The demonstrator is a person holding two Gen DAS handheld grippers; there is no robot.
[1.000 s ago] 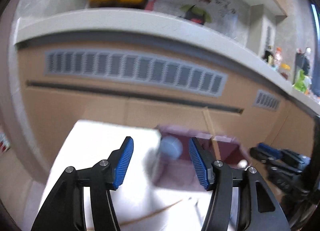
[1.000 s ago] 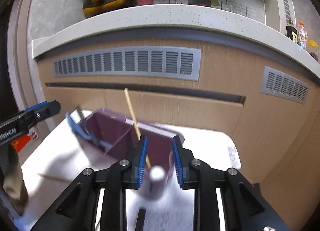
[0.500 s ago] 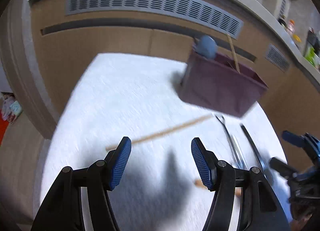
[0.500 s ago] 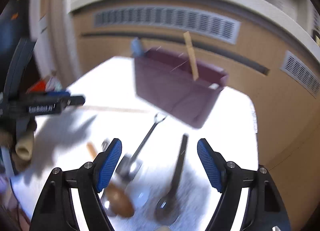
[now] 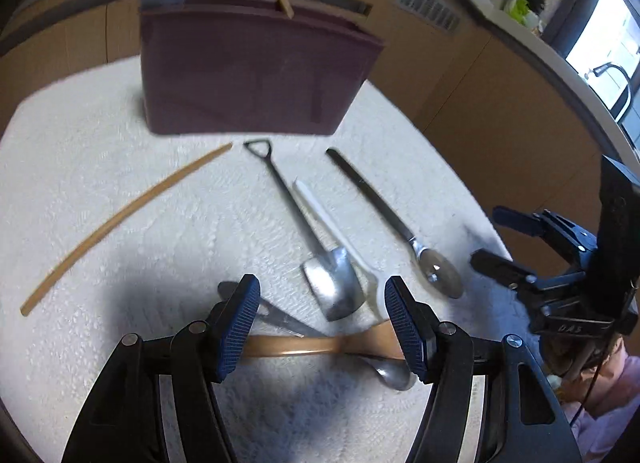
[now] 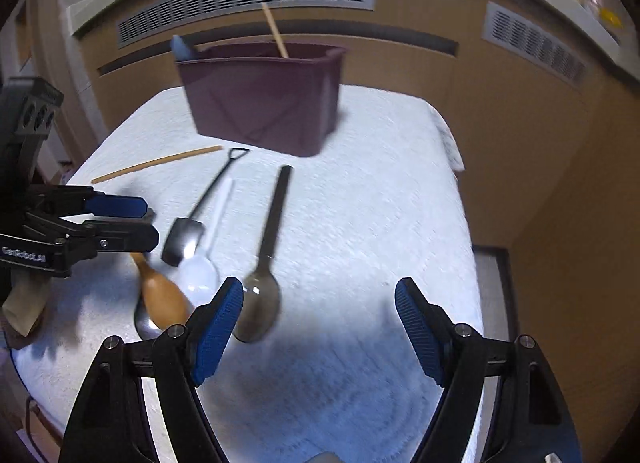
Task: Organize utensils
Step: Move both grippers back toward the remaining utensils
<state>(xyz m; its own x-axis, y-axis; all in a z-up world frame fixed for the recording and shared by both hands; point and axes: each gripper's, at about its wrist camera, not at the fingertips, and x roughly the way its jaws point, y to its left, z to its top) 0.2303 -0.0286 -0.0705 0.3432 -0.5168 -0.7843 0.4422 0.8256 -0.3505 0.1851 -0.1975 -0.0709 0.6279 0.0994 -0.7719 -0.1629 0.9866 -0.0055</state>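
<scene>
Left wrist view: the left tool (image 5: 322, 325) hangs wide open and empty over a tangle of cutlery near the front edge of the bench (image 5: 100, 151). Under its jaws lies a wooden spoon (image 5: 316, 345), crossing a steel spoon (image 5: 390, 373) and the tip of another metal piece. Just beyond are a shovel-shaped spoon (image 5: 308, 239), a white plastic spoon (image 5: 340, 231) touching it, and a dark-handled spoon (image 5: 394, 223) a little apart. One loose chopstick (image 5: 120, 219) lies toward the left edge. The maroon organizer (image 5: 248, 71) stands at the back edge, already holding a chopstick and a blue-grey utensil.

From the right wrist, the right tool (image 6: 320, 323) is also spread wide and holds nothing, its left finger close over the dark-handled spoon's bowl (image 6: 258, 309).

The risk is in the overlap — closing on the wooden spoon could drag the steel spoon beneath it, or pinch two handles at once. Both tools work near the same pile, so they may collide. Thin flat handles on the textured cloth could also slip out of a shallow grip.
</scene>
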